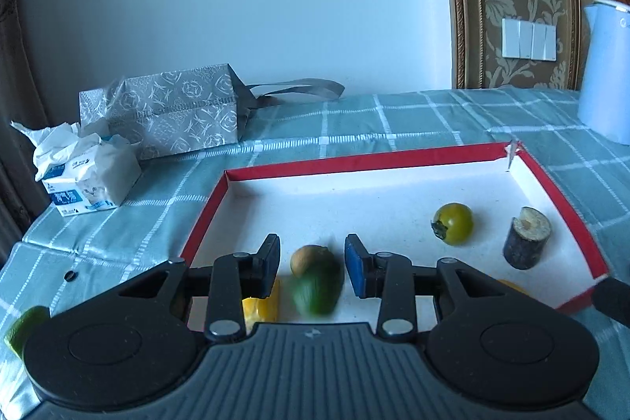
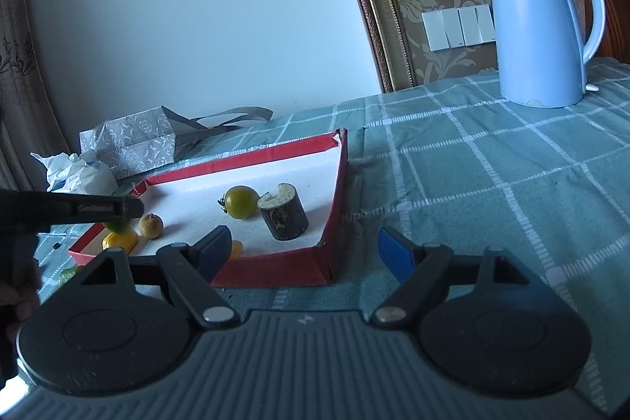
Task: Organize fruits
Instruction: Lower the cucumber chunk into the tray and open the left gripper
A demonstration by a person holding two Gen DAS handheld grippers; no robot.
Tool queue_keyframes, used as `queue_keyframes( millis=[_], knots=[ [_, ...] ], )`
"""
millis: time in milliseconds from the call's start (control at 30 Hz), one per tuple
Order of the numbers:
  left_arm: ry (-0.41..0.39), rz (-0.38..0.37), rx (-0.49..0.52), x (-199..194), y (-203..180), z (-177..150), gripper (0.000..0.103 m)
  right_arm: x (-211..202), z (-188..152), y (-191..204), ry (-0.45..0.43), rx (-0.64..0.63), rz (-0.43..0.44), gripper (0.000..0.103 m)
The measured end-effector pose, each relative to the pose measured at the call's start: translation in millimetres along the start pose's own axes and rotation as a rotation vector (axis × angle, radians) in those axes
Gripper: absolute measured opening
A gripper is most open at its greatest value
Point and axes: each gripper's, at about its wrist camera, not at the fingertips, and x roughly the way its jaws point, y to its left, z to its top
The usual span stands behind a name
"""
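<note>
Surface: a green checked tablecloth [image 1: 453, 121] under a pale wall.
Left view only: a blurred green fruit [image 1: 317, 288] just below the left gripper [image 1: 312, 264], whose jaws stand apart, not pressing it; it is over the red-rimmed tray [image 1: 354, 164].
Right view only: the whole blue kettle [image 2: 539, 26]; the right gripper [image 2: 303, 248] is wide apart, empty, at the tray's near corner.
Fruits: a brown round fruit [image 1: 307, 258], green tomato [image 1: 453, 224], yellow piece [image 1: 262, 306].
Room: the tray's far half is bare; a dark log stub [image 1: 525, 243] stands near its right wall.
</note>
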Motion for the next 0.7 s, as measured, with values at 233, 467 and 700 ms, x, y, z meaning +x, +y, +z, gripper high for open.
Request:
queue_keyframes(
  millis=[233,467,700],
  knots=[
    [0.016,0.008,-0.018,9.8,2.4,-1.9,0.045,1.1,0.6,-0.6,0.004,0.006,0.005,0.080],
    [-0.024,-0.014,-0.025,-10.5,11.8,-4.3,0.049,1.7,0.3,-1.9,0.008,0.016,0.007,0.080],
    [-0.111,-0.163,0.027,-65.2,40.4,-29.6,0.065,3.4,0.5,-2.3,0.021,0.019,0.013,0.086]
  ],
)
